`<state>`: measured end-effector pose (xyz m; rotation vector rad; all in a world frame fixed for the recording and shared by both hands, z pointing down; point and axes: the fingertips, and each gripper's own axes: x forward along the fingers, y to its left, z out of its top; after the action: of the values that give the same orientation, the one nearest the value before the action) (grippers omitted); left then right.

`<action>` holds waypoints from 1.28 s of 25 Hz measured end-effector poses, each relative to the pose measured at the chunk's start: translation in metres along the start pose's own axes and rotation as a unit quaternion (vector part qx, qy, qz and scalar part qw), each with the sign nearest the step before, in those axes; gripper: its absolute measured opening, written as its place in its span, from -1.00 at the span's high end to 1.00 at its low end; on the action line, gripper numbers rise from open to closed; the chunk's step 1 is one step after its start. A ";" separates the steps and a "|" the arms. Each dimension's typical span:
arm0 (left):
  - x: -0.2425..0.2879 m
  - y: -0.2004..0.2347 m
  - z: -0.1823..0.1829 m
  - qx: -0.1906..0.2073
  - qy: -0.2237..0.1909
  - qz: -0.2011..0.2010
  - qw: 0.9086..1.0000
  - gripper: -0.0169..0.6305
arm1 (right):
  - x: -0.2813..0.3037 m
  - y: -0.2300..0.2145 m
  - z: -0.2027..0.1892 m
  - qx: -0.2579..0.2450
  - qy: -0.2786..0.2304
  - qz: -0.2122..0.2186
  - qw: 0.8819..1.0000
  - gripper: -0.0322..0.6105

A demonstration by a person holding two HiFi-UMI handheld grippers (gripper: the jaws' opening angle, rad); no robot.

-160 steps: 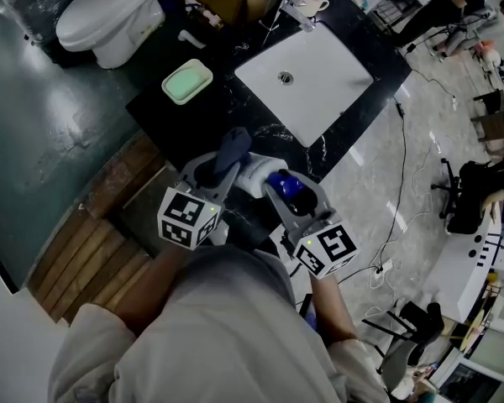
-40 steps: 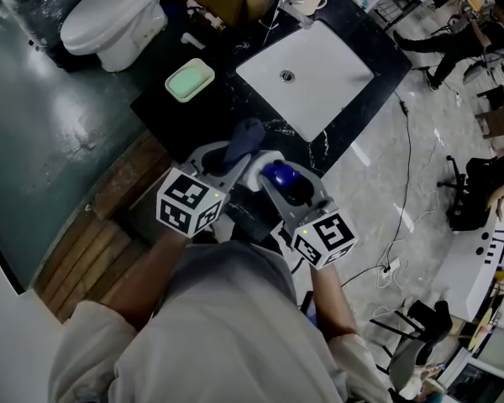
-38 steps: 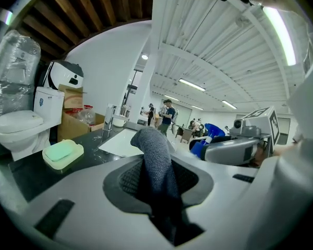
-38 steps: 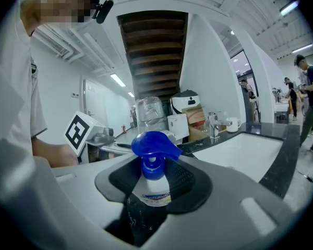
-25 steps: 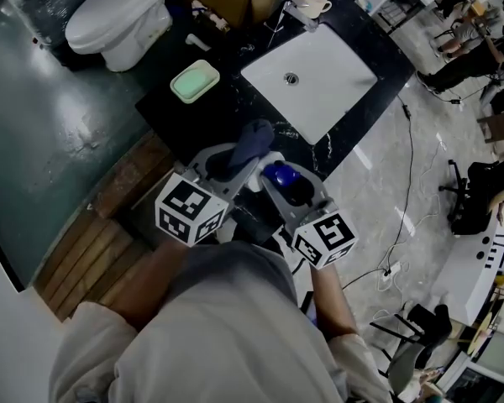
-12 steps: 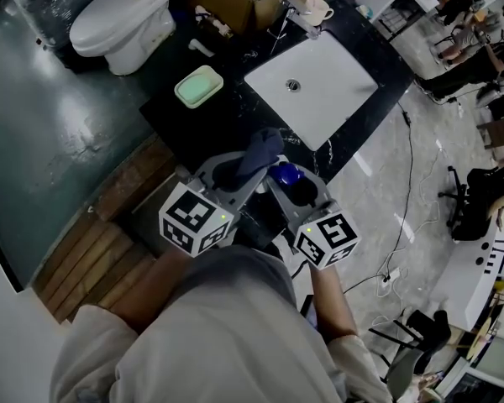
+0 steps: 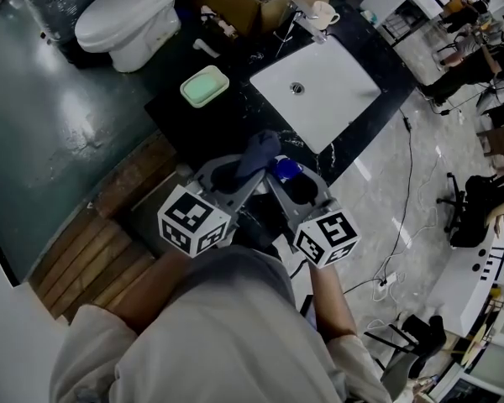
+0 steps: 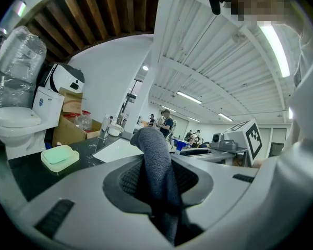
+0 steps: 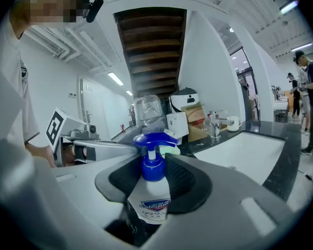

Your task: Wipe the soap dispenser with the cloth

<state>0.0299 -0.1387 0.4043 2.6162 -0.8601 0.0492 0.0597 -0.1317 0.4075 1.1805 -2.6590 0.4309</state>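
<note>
Left hand pose: the forearm reaches forward from the torso at the head view's lower edge. The left gripper [image 7: 238, 171] points toward 1 o'clock and is held close to level, with its marker cube [image 7: 193, 219] nearest the body.
Left jaws: closed narrow on the cloth [image 8: 155, 158], a dark grey fold pinched between the pads. Its free end stands up past the jaw tips and curls over.
Right hand pose: the forearm comes in from 5 o'clock. The right gripper [image 7: 296, 188] points toward 11 o'clock, tipped slightly down. Its marker cube [image 7: 328, 238] sits at 3 o'clock of the left cube, and the two grippers converge at their tips.
Right jaws: set fairly wide and clamped on the soap dispenser [image 9: 152, 189]. The pads press the bottle's shoulders just under the blue pump collar.
Soap dispenser: upright in the right jaws, white body with a printed label and the blue pump head above the pads. The head view does not show whether its base rests on anything.
Cloth against dispenser: in the head view the cloth's raised end lies at 10 o'clock of the pump head and just beside it. Contact cannot be confirmed.
Desk [image 7: 227, 116]: black marbled top, lying beyond the grippers toward 12 o'clock.
Basin [image 7: 319, 91]: white and rectangular, at 1 o'clock of the grippers, set into the desk.
Soap dish [image 7: 205, 86]: pale green, at 9 o'clock of the basin, well apart from both grippers.
Toilet [image 7: 130, 19]: white, on the floor at 10 o'clock of the soap dish.
</note>
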 end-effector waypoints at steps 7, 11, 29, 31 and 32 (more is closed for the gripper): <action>-0.006 0.004 -0.006 -0.008 -0.006 0.010 1.000 0.67 | 0.004 0.005 -0.003 0.003 -0.008 0.011 1.000 0.47; -0.011 0.004 -0.008 0.000 -0.005 0.018 1.000 0.67 | 0.005 0.010 -0.002 -0.003 -0.013 0.019 1.000 0.47; -0.023 0.008 -0.023 -0.007 0.000 0.009 1.000 0.67 | 0.007 0.013 -0.001 -0.003 -0.024 0.027 0.999 0.47; -0.026 0.008 -0.027 -0.007 0.007 0.011 1.000 0.67 | 0.006 0.013 0.000 0.000 -0.026 0.026 0.999 0.47; -0.026 0.008 -0.030 -0.006 0.013 0.011 1.000 0.67 | 0.006 0.013 0.001 0.000 -0.027 0.026 0.999 0.47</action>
<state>0.0063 -0.1186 0.4313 2.5885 -0.8781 0.0824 0.0463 -0.1278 0.4063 1.1408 -2.7404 0.4148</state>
